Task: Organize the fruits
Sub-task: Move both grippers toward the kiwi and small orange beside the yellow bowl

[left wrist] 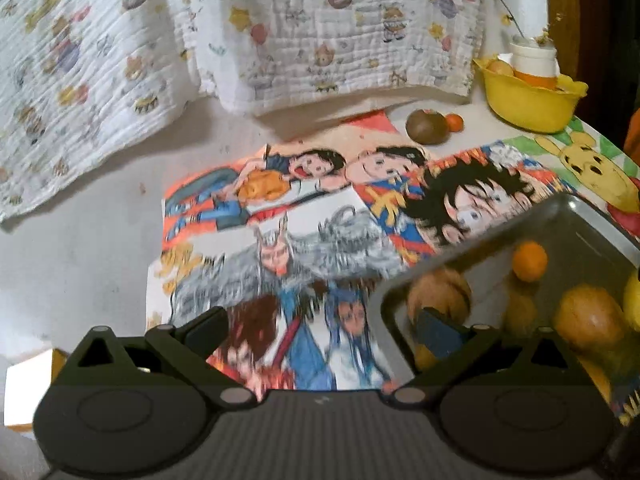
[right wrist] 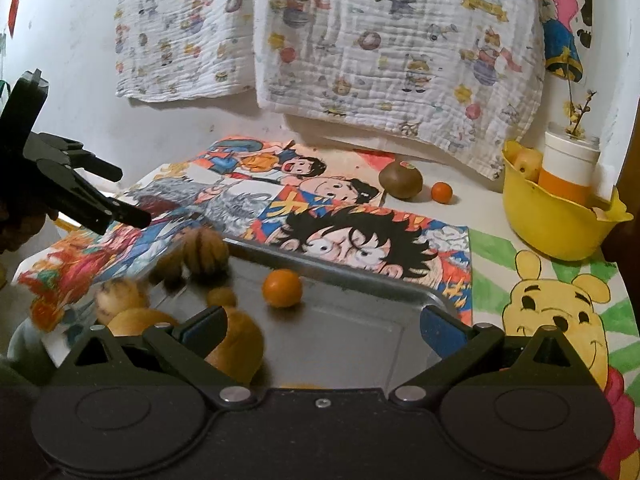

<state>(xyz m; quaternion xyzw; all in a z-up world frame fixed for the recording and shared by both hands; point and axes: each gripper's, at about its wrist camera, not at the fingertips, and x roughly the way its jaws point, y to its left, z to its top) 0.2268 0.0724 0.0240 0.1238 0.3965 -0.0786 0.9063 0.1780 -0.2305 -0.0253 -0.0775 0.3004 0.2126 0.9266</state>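
Both claws spread, gripping nothing: right claw (right wrist: 320,330) hovering over metal tray (right wrist: 360,332), left claw (left wrist: 320,330) off tray's left rim. Most fruit sitting in tray; brown fruit (right wrist: 400,179) and small orange (right wrist: 441,192) lying loose far on bench, near yellow bowl (right wrist: 552,224). Probably fetching those next: going high over tray's far rim, approaching from open left side, avoiding bowl.

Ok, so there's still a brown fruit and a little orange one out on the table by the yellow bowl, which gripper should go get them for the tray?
Probably the right gripper. It is open over the tray, with the brown fruit and small orange fruit ahead. The left gripper sits farther left.
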